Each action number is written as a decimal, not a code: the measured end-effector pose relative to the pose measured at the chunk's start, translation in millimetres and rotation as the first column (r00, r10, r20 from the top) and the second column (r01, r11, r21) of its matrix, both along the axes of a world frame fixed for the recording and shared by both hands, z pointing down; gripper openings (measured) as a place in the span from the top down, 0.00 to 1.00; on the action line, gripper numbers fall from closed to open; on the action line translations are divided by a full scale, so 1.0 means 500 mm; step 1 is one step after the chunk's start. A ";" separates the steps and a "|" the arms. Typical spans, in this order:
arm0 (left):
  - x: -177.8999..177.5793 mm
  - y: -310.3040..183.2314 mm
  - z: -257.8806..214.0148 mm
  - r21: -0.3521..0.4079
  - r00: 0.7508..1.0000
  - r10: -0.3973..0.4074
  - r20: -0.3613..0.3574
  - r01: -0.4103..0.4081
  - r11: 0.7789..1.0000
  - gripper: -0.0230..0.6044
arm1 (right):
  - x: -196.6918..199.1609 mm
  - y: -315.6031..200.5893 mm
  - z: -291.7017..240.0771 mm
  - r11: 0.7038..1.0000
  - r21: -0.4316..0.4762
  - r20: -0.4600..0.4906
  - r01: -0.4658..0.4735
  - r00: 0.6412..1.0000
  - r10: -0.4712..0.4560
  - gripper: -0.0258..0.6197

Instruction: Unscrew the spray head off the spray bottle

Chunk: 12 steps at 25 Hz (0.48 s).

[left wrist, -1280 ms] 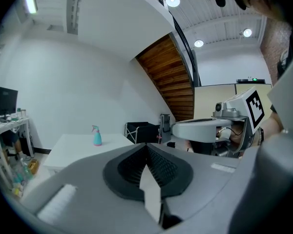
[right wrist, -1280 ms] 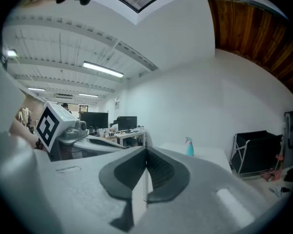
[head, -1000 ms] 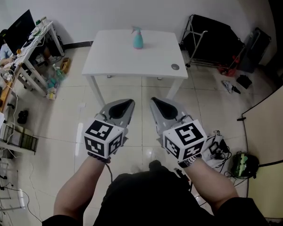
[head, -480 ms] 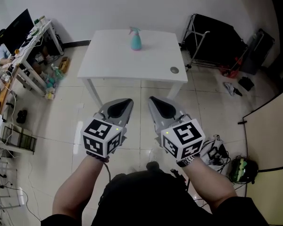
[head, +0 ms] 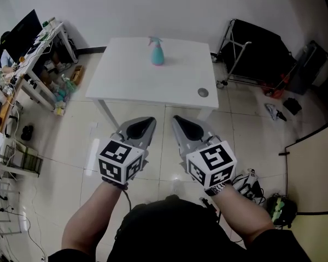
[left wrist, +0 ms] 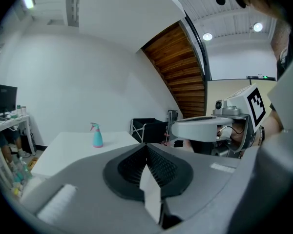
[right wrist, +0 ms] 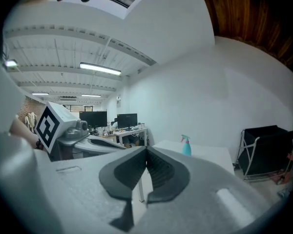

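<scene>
A turquoise spray bottle (head: 157,52) with a pink-tipped spray head stands upright at the far side of a white table (head: 126,78). It also shows small and distant as the spray bottle (left wrist: 97,135) in the left gripper view and as the spray bottle (right wrist: 186,146) in the right gripper view. My left gripper (head: 148,119) and right gripper (head: 176,119) are held side by side over the tiled floor, short of the table's near edge. Both are shut with nothing between the jaws.
A small round disc (head: 203,92) lies near the table's front right corner. A cluttered desk with a monitor (head: 23,30) stands at the left. A black folding cart (head: 257,51) stands at the right. Cables and bags (head: 279,207) lie on the floor at the right.
Both grippers have moved forward toward the table, which now looks larger and nearer in the head view. Both stay shut and empty.
</scene>
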<state>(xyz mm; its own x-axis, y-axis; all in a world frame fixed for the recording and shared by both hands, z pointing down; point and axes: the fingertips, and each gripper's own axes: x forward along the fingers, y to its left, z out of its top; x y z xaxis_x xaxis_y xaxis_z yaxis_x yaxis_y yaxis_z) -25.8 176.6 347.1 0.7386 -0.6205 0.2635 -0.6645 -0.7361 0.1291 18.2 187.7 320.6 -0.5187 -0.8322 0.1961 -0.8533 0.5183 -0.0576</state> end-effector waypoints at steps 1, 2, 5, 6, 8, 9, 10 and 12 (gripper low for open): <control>0.009 -0.009 0.002 -0.002 1.000 -0.006 0.001 0.006 1.000 0.94 | 0.009 -0.010 0.002 1.000 -0.002 0.001 0.006 1.000 -0.006 0.97; 0.018 -0.019 0.004 -0.004 1.000 -0.012 0.003 0.012 1.000 0.94 | 0.019 -0.019 0.004 1.000 -0.004 0.002 0.011 1.000 -0.011 0.97; 0.043 -0.045 0.008 -0.007 0.999 -0.031 0.007 0.031 0.999 0.94 | 0.045 -0.046 0.008 1.000 -0.009 0.005 0.029 1.000 -0.029 0.97; 0.049 -0.053 0.009 -0.008 0.999 -0.037 0.009 0.037 0.999 0.95 | 0.051 -0.055 0.009 0.999 -0.011 0.007 0.035 0.999 -0.035 0.97; 0.060 -0.068 0.012 -0.011 0.999 -0.048 0.013 0.048 0.999 0.94 | 0.061 -0.070 0.012 0.999 -0.014 0.008 0.047 0.999 -0.047 0.97; 0.065 -0.075 0.014 -0.012 0.998 -0.053 0.015 0.053 0.999 0.94 | 0.066 -0.077 0.013 0.998 -0.015 0.009 0.053 0.999 -0.053 0.97; 0.069 -0.081 0.016 -0.014 0.998 -0.057 0.017 0.057 0.998 0.94 | 0.071 -0.083 0.015 0.998 -0.017 0.011 0.057 0.998 -0.057 0.97; 0.077 -0.091 0.017 -0.016 0.998 -0.066 0.020 0.067 0.998 0.94 | 0.080 -0.095 0.019 0.998 -0.022 0.014 0.065 0.998 -0.065 0.97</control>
<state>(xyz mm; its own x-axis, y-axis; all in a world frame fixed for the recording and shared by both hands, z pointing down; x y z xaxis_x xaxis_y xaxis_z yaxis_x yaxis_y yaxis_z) 12.7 131.4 355.8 0.6903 -0.6637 0.2881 -0.7145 -0.6880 0.1271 58.4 140.4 330.1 -0.5743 -0.7920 0.2072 -0.8168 0.5713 -0.0805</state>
